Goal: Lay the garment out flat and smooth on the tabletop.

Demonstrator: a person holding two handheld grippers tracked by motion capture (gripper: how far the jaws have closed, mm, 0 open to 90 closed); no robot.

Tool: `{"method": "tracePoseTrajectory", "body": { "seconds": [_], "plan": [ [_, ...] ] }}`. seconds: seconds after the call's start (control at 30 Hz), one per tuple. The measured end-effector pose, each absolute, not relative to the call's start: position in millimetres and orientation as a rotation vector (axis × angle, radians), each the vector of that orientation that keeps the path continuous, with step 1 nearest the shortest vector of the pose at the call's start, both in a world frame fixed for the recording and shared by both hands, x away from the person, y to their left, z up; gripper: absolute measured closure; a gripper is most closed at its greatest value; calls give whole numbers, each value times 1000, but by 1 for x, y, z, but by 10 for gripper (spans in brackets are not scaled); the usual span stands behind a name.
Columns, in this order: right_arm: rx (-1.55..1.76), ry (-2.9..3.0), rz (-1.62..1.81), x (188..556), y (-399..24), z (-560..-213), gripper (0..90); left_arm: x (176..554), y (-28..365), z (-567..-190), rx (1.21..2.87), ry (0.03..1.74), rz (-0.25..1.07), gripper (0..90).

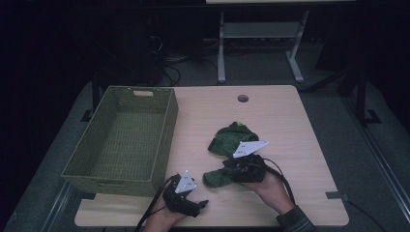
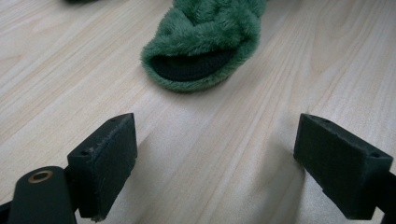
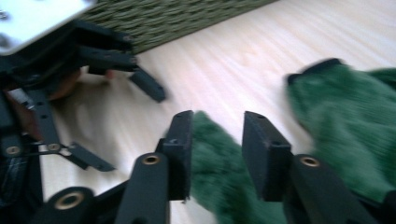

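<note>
Two fuzzy green slippers are on the wooden table (image 1: 275, 116). One slipper (image 1: 232, 137) lies near the table's middle. The nearer slipper (image 1: 214, 178) sits between the jaws of my right gripper (image 1: 231, 170), which is shut on its fluffy edge (image 3: 219, 182). In the right gripper view the other slipper (image 3: 345, 126) lies to the right, blurred. My left gripper (image 1: 201, 205) rests low by the front edge, open and holding nothing. In the left gripper view its pads (image 2: 105, 158) stand wide apart, with the held slipper's toe opening (image 2: 201, 56) just ahead.
A woven olive basket (image 1: 168, 130) stands on the table's left side, and its wall (image 3: 163, 18) shows behind the left gripper (image 3: 128, 128) in the right gripper view. A cable hole (image 1: 242, 98) is near the far edge.
</note>
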State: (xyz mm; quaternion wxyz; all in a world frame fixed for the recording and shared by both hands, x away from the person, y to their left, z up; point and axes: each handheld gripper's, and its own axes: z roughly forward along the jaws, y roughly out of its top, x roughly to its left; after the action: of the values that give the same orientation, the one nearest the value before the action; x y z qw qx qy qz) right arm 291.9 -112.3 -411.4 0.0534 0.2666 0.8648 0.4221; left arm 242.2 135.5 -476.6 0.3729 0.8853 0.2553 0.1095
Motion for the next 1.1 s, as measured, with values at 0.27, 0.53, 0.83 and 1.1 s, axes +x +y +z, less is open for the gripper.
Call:
{"method": "tracePoseTrajectory", "body": {
  "seconds": [0.27, 0.53, 0.83, 1.1],
  "plan": [
    [699, 2710, 1263, 282, -77, -423, 716, 243, 135, -477, 2266, 653, 279, 127],
    [646, 2746, 1162, 281, -59, -440, 717, 243, 136, -477, 2272, 652, 281, 127],
    [631, 2744, 1054, 281, -52, -462, 743, 243, 136, -477, 2273, 653, 280, 129],
    [603, 2691, 1028, 275, -48, -465, 865, 243, 136, -476, 2277, 646, 286, 128]
  ]
}}
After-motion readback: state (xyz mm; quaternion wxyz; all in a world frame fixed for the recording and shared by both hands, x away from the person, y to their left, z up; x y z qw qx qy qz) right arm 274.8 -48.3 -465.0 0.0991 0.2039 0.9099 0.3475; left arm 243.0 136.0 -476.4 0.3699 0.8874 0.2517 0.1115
